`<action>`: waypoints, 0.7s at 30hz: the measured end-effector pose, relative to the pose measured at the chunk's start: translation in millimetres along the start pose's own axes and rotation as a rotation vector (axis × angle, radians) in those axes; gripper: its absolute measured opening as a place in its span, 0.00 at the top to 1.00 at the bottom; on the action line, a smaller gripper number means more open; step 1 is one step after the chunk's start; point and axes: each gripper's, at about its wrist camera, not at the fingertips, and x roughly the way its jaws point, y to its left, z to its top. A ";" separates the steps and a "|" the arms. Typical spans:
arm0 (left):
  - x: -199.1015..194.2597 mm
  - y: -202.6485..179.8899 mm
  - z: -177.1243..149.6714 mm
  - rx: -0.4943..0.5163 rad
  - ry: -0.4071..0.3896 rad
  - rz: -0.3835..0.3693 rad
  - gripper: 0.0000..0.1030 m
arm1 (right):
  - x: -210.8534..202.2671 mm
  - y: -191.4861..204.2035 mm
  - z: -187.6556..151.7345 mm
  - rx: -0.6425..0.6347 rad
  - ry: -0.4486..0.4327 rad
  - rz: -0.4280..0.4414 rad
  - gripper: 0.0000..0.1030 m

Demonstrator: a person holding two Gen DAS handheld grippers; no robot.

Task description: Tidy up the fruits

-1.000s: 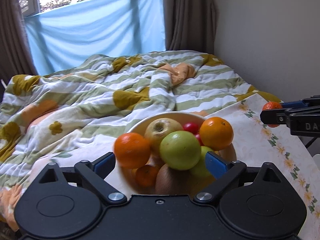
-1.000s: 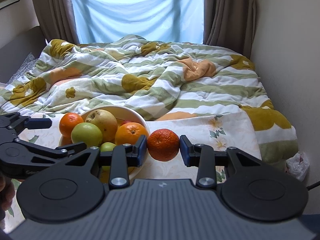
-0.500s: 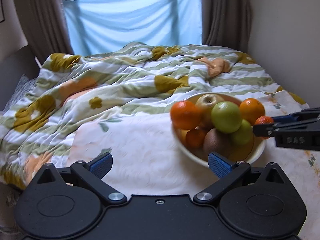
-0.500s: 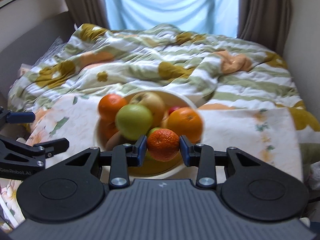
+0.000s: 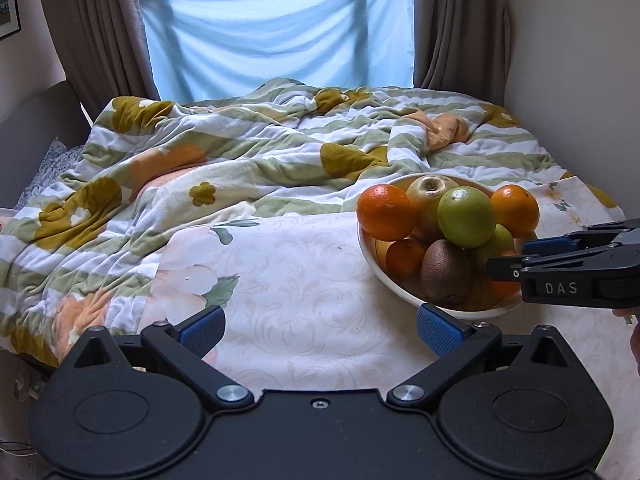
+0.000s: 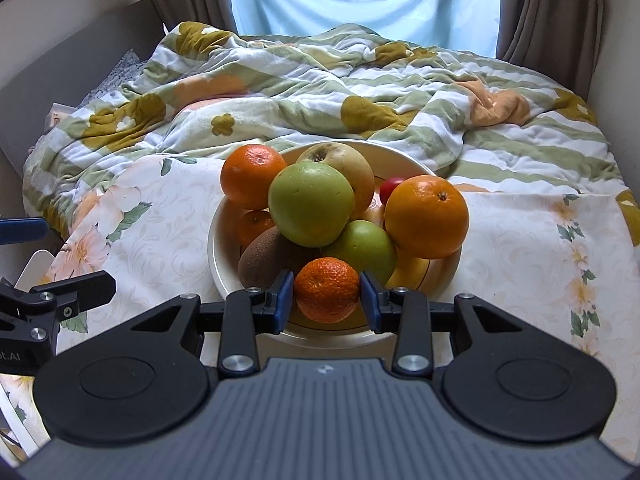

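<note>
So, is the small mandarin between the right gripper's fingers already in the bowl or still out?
In. The mandarin sits over the bowl inside its front rim, against the other fruit, and the right gripper jaws are opening around it.

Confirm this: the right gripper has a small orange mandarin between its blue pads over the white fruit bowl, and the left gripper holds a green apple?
Not quite. In the left wrist view the left gripper is open and empty; the green apple sits in the white fruit bowl. The right gripper, jaws opening, does have the small orange mandarin between its pads.
</note>
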 end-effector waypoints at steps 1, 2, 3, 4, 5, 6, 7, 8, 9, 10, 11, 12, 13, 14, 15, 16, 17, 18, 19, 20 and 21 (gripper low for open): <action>-0.5 0.5 -0.2 0.000 0.000 0.000 0.00 | -1.0 0.4 0.4 -0.004 -0.004 0.003 0.42; 0.0 0.5 0.2 0.000 -0.001 0.001 0.00 | -2.1 0.9 0.7 -0.007 -0.008 0.003 0.34; -0.6 0.7 0.0 0.001 -0.001 0.002 0.00 | -3.7 0.7 0.4 -0.007 -0.013 -0.003 0.25; -1.6 1.1 -0.3 0.002 0.000 0.003 0.00 | -5.8 0.2 -0.4 -0.005 -0.018 -0.011 0.22; -3.2 1.4 -0.6 0.001 -0.001 0.005 0.00 | -7.0 -0.5 -1.3 -0.003 -0.017 -0.016 0.16; -5.2 1.8 -0.9 -0.002 -0.003 0.006 0.00 | -8.2 -1.8 -2.1 0.001 -0.011 -0.020 0.08; -7.6 2.1 -1.1 -0.006 -0.006 0.003 0.00 | -9.9 -3.4 -3.1 0.008 -0.007 -0.025 0.05; -10.3 1.9 -1.1 -0.009 -0.009 0.000 0.00 | -12.5 -5.0 -4.4 0.017 -0.005 -0.030 0.00; -13.1 1.1 -1.1 -0.010 -0.013 -0.002 0.00 | -15.5 -6.5 -5.1 0.023 -0.004 -0.034 0.00; -16.0 0.5 -0.9 -0.010 -0.017 -0.004 0.00 | -18.9 -7.3 -5.7 0.025 -0.006 -0.037 0.00; -19.4 -0.4 -0.7 -0.009 -0.022 -0.007 0.00 | -23.2 -7.6 -5.9 0.023 -0.011 -0.040 0.00; -22.9 -1.4 -0.4 -0.008 -0.028 -0.009 0.00 | -27.9 -7.8 -6.3 0.021 -0.017 -0.047 0.00; -26.7 -2.1 0.0 -0.008 -0.034 -0.011 0.00 | -33.0 -7.7 -6.6 0.021 -0.026 -0.055 0.00; -30.9 -2.8 0.4 -0.010 -0.040 -0.012 0.00 | -38.3 -7.5 -6.8 0.021 -0.035 -0.061 0.00; -35.8 -4.1 0.9 -0.012 -0.046 -0.013 0.00 | -44.5 -7.3 -6.9 0.021 -0.043 -0.065 0.00; -41.2 -5.1 1.4 -0.015 -0.053 -0.015 0.00 | -50.8 -7.2 -7.1 0.022 -0.042 -0.064 0.00; -47.2 -6.1 2.0 -0.018 -0.059 -0.016 0.00 | -56.9 -6.5 -7.4 0.023 -0.039 -0.065 0.00; -53.7 -6.8 2.4 -0.021 -0.066 -0.016 0.00 | -65.0 -6.9 -7.7 0.028 -0.043 -0.070 0.00; -60.7 -7.4 2.8 -0.023 -0.070 -0.015 0.00 | -73.8 -7.8 -7.9 0.037 -0.051 -0.076 0.00; -67.7 -8.6 3.8 -0.027 -0.069 -0.013 0.00 | -82.9 -8.3 -8.0 0.045 -0.058 -0.084 0.00; -75.1 -9.3 4.0 -0.033 -0.072 -0.011 0.00 | -93.1 -9.5 -7.7 0.056 -0.061 -0.092 0.00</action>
